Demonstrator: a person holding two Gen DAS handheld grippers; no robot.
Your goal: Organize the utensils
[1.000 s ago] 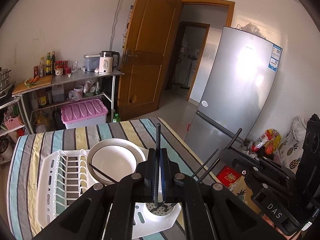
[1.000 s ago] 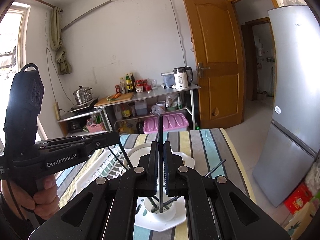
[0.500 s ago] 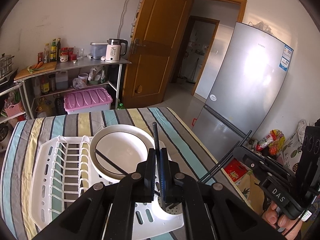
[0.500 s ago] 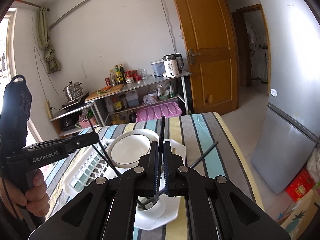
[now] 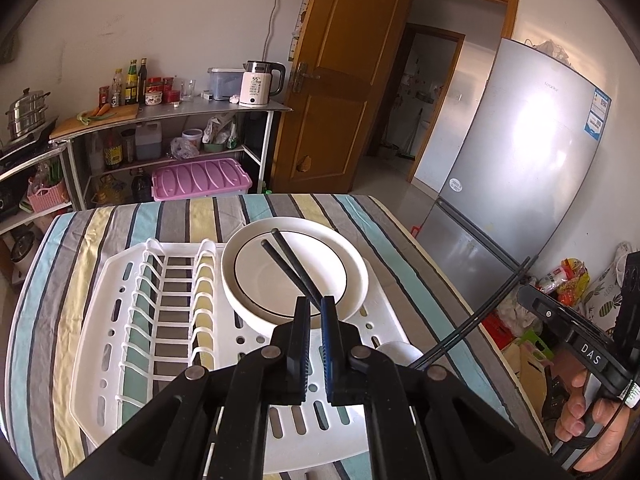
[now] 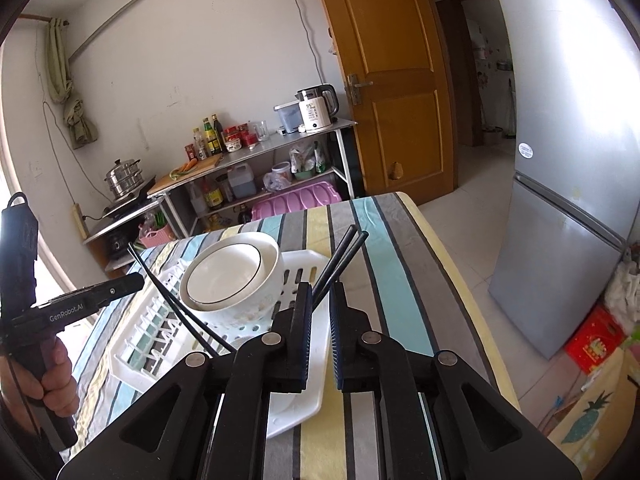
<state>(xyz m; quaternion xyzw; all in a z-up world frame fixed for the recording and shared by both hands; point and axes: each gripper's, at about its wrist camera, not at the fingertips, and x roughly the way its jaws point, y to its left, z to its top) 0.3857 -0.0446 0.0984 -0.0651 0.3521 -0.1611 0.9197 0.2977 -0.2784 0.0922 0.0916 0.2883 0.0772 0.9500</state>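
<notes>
A white dish rack (image 5: 132,336) lies on the striped table, with a white black-rimmed bowl (image 5: 294,276) in it and a white utensil cup (image 5: 394,354) at its near right corner. My left gripper (image 5: 315,302) holds a pair of black chopsticks (image 5: 290,264) that lean over the bowl. My right gripper (image 6: 319,288) stands a little wider, with a second pair of black chopsticks (image 6: 340,258) rising between its fingers. Each gripper shows in the other's view, the right (image 5: 576,346) and the left (image 6: 92,302).
The striped tablecloth (image 5: 400,248) ends at the right edge, with a silver fridge (image 5: 532,168) beyond it. A metal shelf (image 5: 176,112) with bottles and a kettle stands behind the table, and a pink storage box (image 5: 200,180) sits under it.
Both grippers have risen and tilted down over the rack. The single upright chopstick in each has become a pair that leans sideways. The right jaws have spread slightly.
</notes>
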